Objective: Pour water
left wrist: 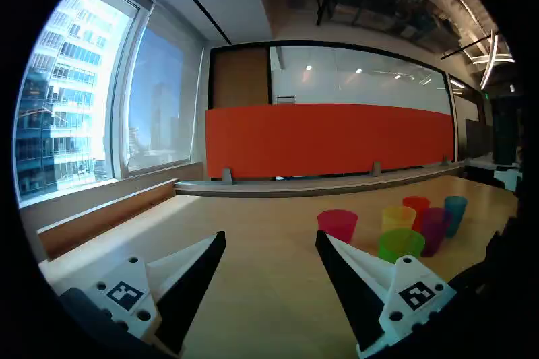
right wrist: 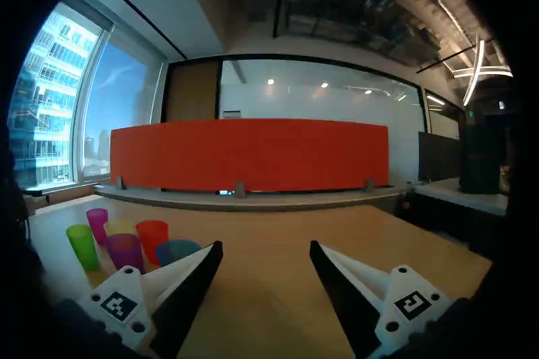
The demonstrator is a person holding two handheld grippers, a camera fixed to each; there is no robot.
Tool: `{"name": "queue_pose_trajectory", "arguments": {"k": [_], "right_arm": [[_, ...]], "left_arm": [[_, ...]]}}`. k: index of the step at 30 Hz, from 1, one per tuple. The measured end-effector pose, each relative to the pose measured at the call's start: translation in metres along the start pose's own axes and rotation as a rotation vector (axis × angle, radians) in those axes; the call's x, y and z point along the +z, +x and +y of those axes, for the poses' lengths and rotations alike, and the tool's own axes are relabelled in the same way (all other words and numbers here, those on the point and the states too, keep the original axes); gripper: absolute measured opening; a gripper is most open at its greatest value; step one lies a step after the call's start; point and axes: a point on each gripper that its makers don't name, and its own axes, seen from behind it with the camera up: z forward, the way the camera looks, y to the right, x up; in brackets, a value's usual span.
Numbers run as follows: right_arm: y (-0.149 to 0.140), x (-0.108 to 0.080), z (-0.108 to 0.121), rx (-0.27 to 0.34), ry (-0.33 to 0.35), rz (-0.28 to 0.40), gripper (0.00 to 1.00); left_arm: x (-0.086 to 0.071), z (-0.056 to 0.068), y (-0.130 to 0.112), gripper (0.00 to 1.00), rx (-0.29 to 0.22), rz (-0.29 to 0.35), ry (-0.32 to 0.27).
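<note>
Standing wide apart, the two fingers of the left gripper (left wrist: 269, 234) hold nothing, and bare counter (left wrist: 263, 278) shows between them. Six cups (left wrist: 404, 224) stand in a tight cluster ahead and off to the right of the right finger, well clear of the gap. The pink cup (left wrist: 337, 223) is leftmost and stands in full sight. The green cup (left wrist: 401, 243) is nearest, with its base cut off by the finger's white body. The yellow cup (left wrist: 399, 216) and red cup (left wrist: 416, 205) rise behind it, and the purple cup (left wrist: 436, 227) overlaps the teal cup (left wrist: 456, 213). Whether any cup holds water cannot be made out from this low angle. A dark shape (left wrist: 502, 254) at the right edge may be the other gripper, but it is too dim to tell. An orange panel (left wrist: 330, 140) closes the counter's far side.

In the right gripper view, the right gripper (right wrist: 265, 246) is likewise spread wide and empty over the counter (right wrist: 269, 291). The cups (right wrist: 124, 238) sit to its left here. The teal cup (right wrist: 176, 249) is half hidden behind the left finger, which also covers the purple cup's (right wrist: 124, 250) foot. The green cup (right wrist: 83, 244) stands outermost.
</note>
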Motion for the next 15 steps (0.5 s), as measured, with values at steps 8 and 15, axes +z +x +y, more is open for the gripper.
{"name": "queue_pose_trajectory", "arguments": {"k": [8,15], "right_arm": [[0.049,-0.007,-0.017,-0.010,0.043,-0.001,1.00],[0.100,0.000,-0.028,-0.001,0.085,-0.001,1.00]], "left_arm": [[0.005,0.010,0.040,1.00,-0.025,0.024,-0.058],[0.010,0.018,0.110,1.00,-0.026,0.065,-0.103]]}}
